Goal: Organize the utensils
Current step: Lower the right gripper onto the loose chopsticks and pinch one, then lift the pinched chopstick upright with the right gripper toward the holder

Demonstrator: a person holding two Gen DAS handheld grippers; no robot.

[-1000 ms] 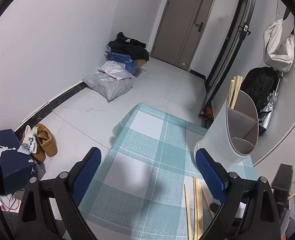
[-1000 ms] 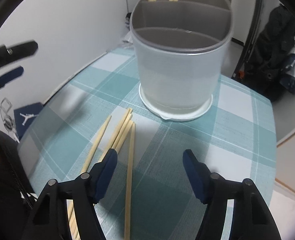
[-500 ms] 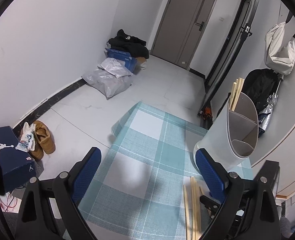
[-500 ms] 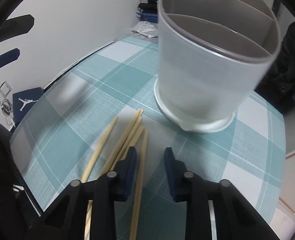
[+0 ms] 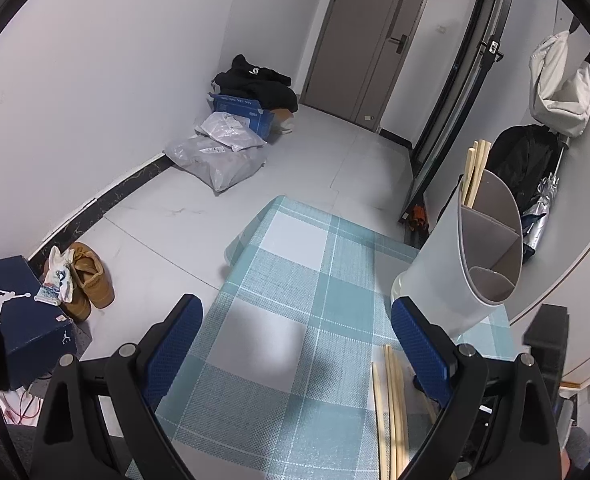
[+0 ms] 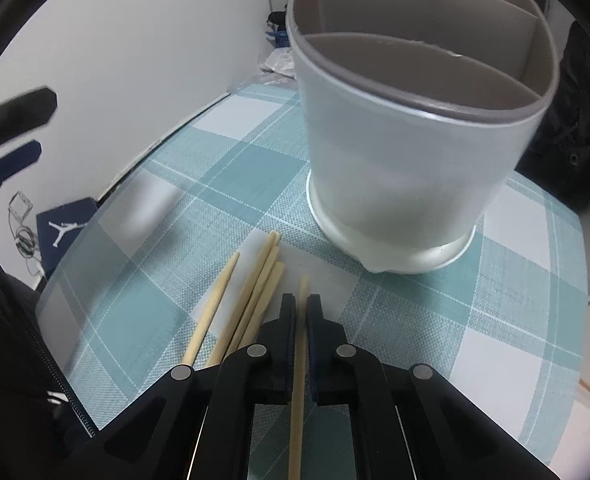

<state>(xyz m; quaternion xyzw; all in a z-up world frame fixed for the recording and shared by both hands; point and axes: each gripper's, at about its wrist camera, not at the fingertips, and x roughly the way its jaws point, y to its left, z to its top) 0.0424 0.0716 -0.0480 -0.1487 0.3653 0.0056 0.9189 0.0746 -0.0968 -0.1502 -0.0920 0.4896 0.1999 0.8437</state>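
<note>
Left wrist view: left gripper [image 5: 295,344], fingers spread wide, above plaid tablecloth [image 5: 295,300]; utensil holder [image 5: 467,264] far right, loose chopsticks [image 5: 391,408] near right.

Right wrist view: right gripper [image 6: 301,312] clamped on 1 chopstick [image 6: 298,376]; 4 others [image 6: 251,308] lying left; holder [image 6: 411,152] beyond.
</note>
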